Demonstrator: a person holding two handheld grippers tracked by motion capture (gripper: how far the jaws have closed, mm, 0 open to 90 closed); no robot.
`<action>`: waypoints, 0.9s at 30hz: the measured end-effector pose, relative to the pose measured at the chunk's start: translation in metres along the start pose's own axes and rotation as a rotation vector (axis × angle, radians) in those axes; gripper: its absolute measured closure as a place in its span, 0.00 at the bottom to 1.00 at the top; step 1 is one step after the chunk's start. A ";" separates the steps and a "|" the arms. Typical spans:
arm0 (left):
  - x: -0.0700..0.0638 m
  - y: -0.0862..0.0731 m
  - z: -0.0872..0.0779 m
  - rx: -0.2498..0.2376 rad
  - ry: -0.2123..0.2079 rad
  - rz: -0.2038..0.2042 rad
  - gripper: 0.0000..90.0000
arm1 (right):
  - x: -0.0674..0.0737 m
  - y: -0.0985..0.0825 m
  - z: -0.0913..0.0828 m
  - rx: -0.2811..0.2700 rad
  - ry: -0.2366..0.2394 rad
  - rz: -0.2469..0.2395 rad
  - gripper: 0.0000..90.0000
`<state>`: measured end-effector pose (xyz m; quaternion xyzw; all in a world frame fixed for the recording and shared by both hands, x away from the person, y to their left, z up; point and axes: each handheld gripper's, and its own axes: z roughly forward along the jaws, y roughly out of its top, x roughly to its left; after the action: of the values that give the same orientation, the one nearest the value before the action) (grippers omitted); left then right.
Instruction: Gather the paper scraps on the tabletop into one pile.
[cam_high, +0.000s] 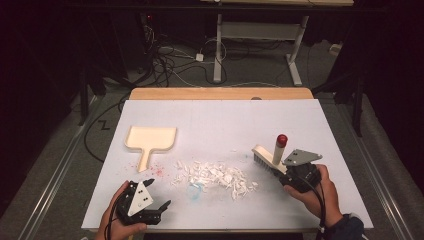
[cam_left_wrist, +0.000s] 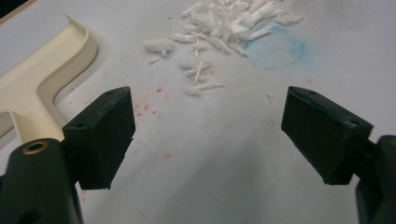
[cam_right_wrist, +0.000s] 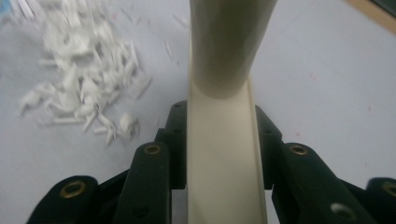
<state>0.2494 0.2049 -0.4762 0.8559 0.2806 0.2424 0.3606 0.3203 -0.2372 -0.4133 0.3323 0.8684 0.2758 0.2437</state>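
Brush (cam_high: 266, 158) sits pinched in the right claw (cam_high: 287, 172) beside unswept white scraps (cam_high: 215, 176); left claw (cam_high: 157, 196) spread, dustpan (cam_high: 150, 140) at centre left untouched.

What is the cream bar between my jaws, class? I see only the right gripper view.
Observer: It is a hand brush with a red-tipped handle. The right gripper is shut on its back, with the bristles toward the white scraps.
Operator: Where is the dustpan?
Observer: The cream dustpan lies flat to the left of the scraps and a little farther back, its handle pointing toward the person.
Operator: And the other hand?
Observer: The left gripper hovers near the table's front edge, jaws open, nothing between them.
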 end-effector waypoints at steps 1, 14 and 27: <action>-0.001 0.001 0.001 -0.001 -0.003 0.006 0.18 | 0.008 -0.002 0.004 0.003 0.002 0.006 0.76; 0.001 0.001 0.005 0.000 -0.020 0.000 0.18 | 0.069 0.053 0.041 -0.064 0.069 -0.041 0.76; 0.001 0.000 0.003 0.002 -0.007 -0.002 0.18 | 0.031 0.037 -0.004 -0.169 0.123 0.042 0.76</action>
<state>0.2520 0.2041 -0.4780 0.8569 0.2803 0.2388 0.3607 0.3140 -0.1934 -0.3942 0.3112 0.8482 0.3730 0.2112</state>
